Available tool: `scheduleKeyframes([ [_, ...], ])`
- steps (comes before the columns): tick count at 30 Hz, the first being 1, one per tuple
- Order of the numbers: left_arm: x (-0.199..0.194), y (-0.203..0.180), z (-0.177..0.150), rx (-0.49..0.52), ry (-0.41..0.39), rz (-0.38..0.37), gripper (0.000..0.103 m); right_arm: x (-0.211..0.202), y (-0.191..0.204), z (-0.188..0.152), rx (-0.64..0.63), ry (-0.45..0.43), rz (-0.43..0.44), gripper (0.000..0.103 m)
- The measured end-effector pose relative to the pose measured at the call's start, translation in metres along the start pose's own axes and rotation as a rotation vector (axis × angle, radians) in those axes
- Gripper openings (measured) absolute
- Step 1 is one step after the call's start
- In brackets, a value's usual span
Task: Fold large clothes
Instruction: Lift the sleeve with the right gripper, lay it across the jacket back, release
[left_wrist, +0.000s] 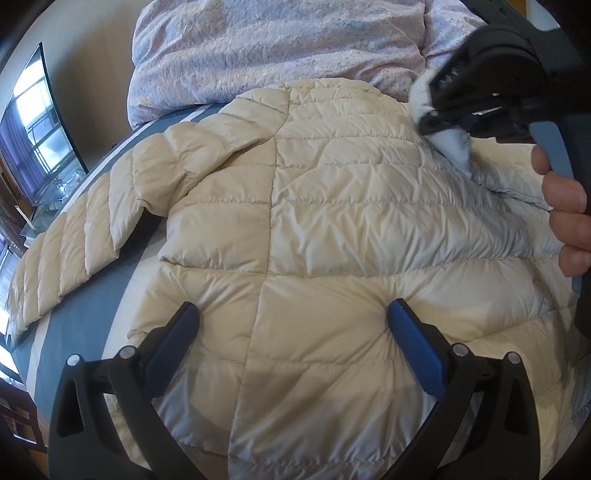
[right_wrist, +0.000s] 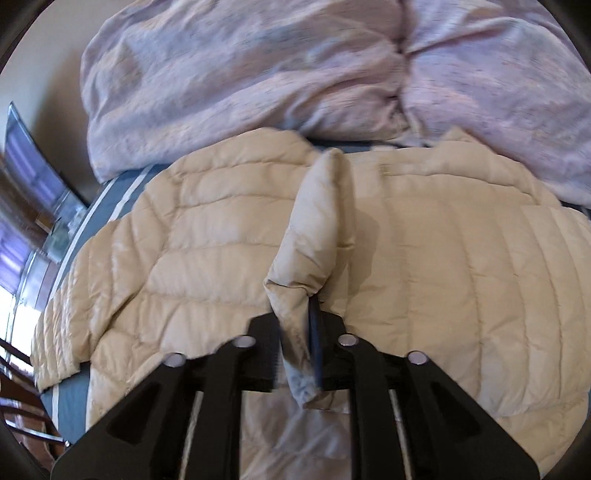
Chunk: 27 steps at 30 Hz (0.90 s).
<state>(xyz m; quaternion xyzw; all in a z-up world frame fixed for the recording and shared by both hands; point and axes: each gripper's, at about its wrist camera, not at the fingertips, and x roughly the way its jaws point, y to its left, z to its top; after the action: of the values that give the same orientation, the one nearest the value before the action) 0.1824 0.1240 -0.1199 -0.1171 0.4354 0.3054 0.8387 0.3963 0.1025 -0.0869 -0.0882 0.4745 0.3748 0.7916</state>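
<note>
A cream quilted puffer jacket (left_wrist: 332, 221) lies spread on the bed, one sleeve (left_wrist: 74, 240) stretched out to the left. My left gripper (left_wrist: 291, 317) is open, its fingers pressing down on the jacket's lower part. My right gripper (right_wrist: 299, 321) is shut on a raised fold of the jacket (right_wrist: 317, 236) and holds it above the rest of the garment. The right gripper also shows in the left wrist view (left_wrist: 439, 122) at the upper right, pinching pale fabric, with a hand on its handle.
A pink-lilac duvet (left_wrist: 277, 51) is bunched at the far side of the bed, touching the jacket's far edge. The blue-and-white striped sheet (left_wrist: 74, 325) shows at the left. A dark television screen (left_wrist: 33, 125) stands at the far left by the wall.
</note>
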Motion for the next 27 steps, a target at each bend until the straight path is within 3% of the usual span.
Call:
scheduleKeyframes([
  [2, 0.0, 0.0, 0.0, -0.002, 0.0, -0.002, 0.101, -0.007, 0.001, 0.002, -0.005, -0.007, 0.037, 0.056],
  [3, 0.0, 0.0, -0.001, -0.003, 0.0, -0.003, 0.101, -0.015, -0.002, 0.003, 0.001, -0.039, 0.045, 0.059],
  [8, 0.001, 0.0, 0.0, -0.004, 0.0, -0.003, 0.101, -0.053, -0.032, 0.011, 0.073, -0.181, 0.031, 0.059],
  [10, 0.001, 0.0, 0.0, -0.004, -0.001, -0.003, 0.101, -0.054, -0.048, 0.009, 0.111, -0.189, -0.008, 0.059],
  [13, 0.001, 0.0, 0.0, -0.004, 0.0, -0.003, 0.101, -0.036, -0.065, 0.003, 0.135, -0.137, -0.118, 0.059],
  [16, 0.0, 0.0, 0.0, -0.004, -0.001, -0.003, 0.101, -0.016, -0.068, -0.003, 0.143, -0.074, -0.121, 0.059],
  [21, 0.0, 0.0, 0.0, -0.008, -0.001, -0.007, 0.101, -0.003, -0.043, -0.006, 0.085, -0.065, -0.12, 0.078],
  [27, 0.0, 0.001, -0.001, -0.012, -0.001, -0.01, 0.101, 0.018, -0.027, -0.011, 0.048, -0.037, -0.185, 0.081],
])
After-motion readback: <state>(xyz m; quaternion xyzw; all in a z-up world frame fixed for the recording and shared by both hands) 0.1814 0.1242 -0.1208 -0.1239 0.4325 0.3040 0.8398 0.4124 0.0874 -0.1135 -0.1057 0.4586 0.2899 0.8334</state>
